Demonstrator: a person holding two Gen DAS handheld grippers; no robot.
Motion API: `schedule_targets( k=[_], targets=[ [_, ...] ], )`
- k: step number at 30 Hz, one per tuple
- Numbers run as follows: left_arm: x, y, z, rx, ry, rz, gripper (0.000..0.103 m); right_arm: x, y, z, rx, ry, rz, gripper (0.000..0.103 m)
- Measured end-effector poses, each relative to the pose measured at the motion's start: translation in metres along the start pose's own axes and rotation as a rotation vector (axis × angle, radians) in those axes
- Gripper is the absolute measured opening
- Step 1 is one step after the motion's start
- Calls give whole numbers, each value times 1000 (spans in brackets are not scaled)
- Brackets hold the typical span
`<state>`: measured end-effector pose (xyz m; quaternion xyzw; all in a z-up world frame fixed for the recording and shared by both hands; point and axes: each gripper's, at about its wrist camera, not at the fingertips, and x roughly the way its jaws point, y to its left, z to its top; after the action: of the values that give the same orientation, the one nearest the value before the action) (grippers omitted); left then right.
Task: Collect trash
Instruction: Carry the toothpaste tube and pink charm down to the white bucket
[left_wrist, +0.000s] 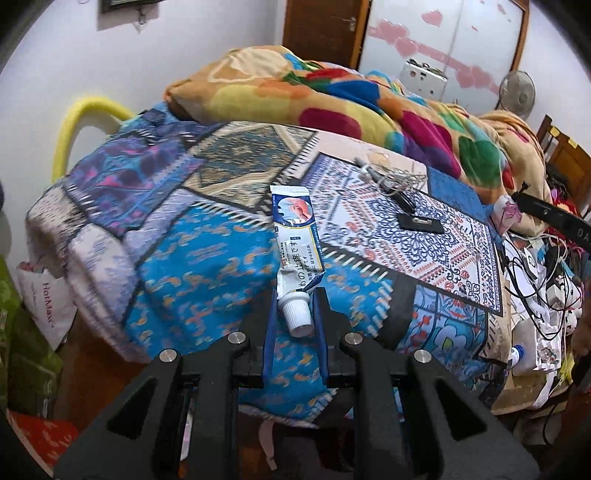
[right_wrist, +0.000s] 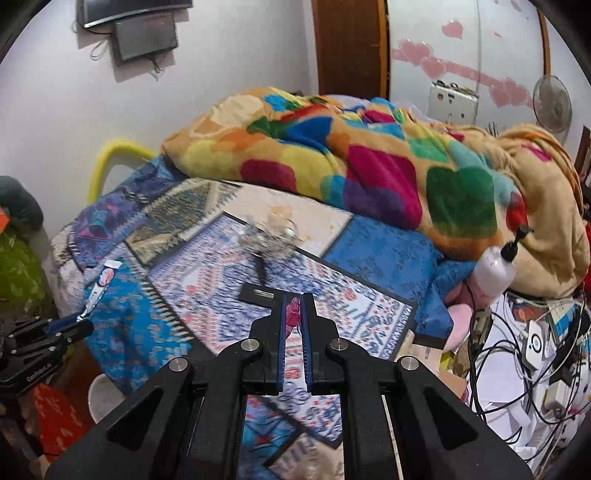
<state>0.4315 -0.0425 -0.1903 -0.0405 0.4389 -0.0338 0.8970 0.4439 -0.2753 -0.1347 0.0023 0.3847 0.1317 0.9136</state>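
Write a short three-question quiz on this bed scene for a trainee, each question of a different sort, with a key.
1. True or false: the left hand-held gripper grips the white tube at its capped end.
2. Multiple choice: what sits between the fingers of the right hand-held gripper? A) a coiled cable B) a small pink wrapper C) a spray bottle
3. Fill in: the small flat black item lies on the patterned ____.

Key: 1 true; 2 B; 3 bedspread.

Even indoor light, slight motion blur
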Motion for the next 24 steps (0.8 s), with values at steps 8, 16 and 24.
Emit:
schedule_targets(
  k=[8, 16, 24],
  targets=[
    [-50, 40, -21, -50, -47, 41, 18, -30, 58, 4, -71, -50, 70, 6],
    [-105, 91, -52, -122, -89, 100, 18, -47, 128, -8, -139, -51, 176, 6],
    [-141, 145, -98, -194, -85, 158, 18, -58, 204, -31, -238, -27, 271, 6]
  ],
)
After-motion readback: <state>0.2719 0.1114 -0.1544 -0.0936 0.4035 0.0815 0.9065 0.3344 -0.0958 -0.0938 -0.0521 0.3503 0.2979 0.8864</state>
